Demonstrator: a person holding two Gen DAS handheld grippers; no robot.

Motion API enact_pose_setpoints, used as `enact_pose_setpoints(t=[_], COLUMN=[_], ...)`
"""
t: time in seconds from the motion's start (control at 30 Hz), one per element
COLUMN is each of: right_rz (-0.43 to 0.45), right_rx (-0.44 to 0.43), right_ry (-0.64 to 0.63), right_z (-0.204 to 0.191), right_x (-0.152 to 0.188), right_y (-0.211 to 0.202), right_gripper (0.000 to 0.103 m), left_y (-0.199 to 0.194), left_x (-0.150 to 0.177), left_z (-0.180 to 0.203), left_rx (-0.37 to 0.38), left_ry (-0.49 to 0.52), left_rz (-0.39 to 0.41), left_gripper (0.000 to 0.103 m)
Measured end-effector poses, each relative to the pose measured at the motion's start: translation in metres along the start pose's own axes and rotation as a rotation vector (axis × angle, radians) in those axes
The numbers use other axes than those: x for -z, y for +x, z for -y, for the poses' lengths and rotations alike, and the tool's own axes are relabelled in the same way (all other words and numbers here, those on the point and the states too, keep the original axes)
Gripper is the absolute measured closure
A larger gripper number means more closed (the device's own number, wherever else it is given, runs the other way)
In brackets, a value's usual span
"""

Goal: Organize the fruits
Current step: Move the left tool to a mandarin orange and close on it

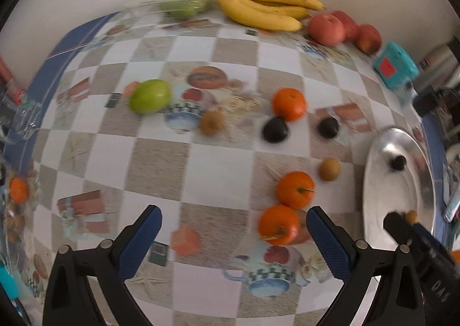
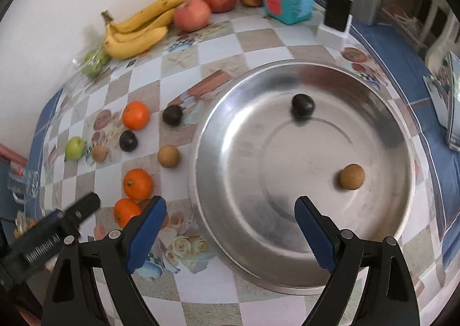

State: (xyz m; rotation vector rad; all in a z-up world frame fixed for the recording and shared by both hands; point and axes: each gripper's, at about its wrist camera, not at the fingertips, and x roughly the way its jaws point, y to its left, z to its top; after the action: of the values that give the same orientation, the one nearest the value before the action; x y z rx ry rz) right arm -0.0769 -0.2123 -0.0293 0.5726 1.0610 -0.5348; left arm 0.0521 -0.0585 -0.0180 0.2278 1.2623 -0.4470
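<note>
The left hand-held gripper [image 1: 234,235] hangs above the surface [image 1: 201,159] with its jaws spread and nothing between them. The nearest orange [image 1: 278,224] lies just inside its right fingertip, and a second orange [image 1: 295,189] touches it just beyond. The right hand-held gripper [image 2: 230,222] is likewise spread and empty, poised over the near rim of the steel bowl [image 2: 218,188], which already holds a dark plum [image 2: 302,105] and a small brown fruit [image 2: 352,176].

Recommended procedure, as judged from this position:

1. Shift the left hand-held gripper rightward until the nearest orange sits midway between the fingertips.
2. Descend vertically; avoid nudging the second orange, since round fruit will likely roll.
3. Close on the widest part of the orange, gently.
4. Lift clear before carrying it to the steel bowl, to the right of this gripper.
</note>
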Motion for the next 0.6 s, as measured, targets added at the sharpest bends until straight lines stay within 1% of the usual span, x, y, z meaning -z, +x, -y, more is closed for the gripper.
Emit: enact_pose_setpoints(t=[0.1, 0.17, 0.23, 0.3, 0.4, 0.53, 0.6], right_rz=[0.017, 0.018, 0.015, 0.014, 0.013, 0.011, 0.011], right_rx=[0.012, 0.011, 0.007, 0.009, 0.006, 0.005, 0.005], right_ry=[0.022, 0.038, 0.049, 0.052, 0.048, 0.041, 0.043], right_z=[0.007, 0.011, 0.013, 0.014, 0.013, 0.012, 0.013], right_x=[-0.002, -0.002, -0.003, -0.003, -0.002, -0.002, -0.002], right_y=[-0.005, -0.006, -0.006, -0.006, -0.007, -0.005, -0.005], right_gripper=[0.012, 0.012, 0.012, 0.012, 0.012, 0.012, 0.012], left_y=[0.005, 0.007, 0.01, 0.013, 0.016, 0.021, 0.025], left_x=[0.003, 0.005, 0.006, 0.008, 0.01, 0.011, 0.012], left_z=[0.011, 0.016, 0.021, 0.026, 0.033, 0.038, 0.038], left_rx=[0.014, 0.018, 0.027, 0.031, 0.026, 0.027, 0.029], left_ry=[0.041, 0.06, 0.077, 0.095, 0.121, 0.137, 0.134], left_rz=[-0.012, -0.018, -0.026, -0.032, -0.034, -0.046, -0.057], left_gripper=[0.013, 0.014, 0.024, 0.028, 0.03, 0.038, 0.038])
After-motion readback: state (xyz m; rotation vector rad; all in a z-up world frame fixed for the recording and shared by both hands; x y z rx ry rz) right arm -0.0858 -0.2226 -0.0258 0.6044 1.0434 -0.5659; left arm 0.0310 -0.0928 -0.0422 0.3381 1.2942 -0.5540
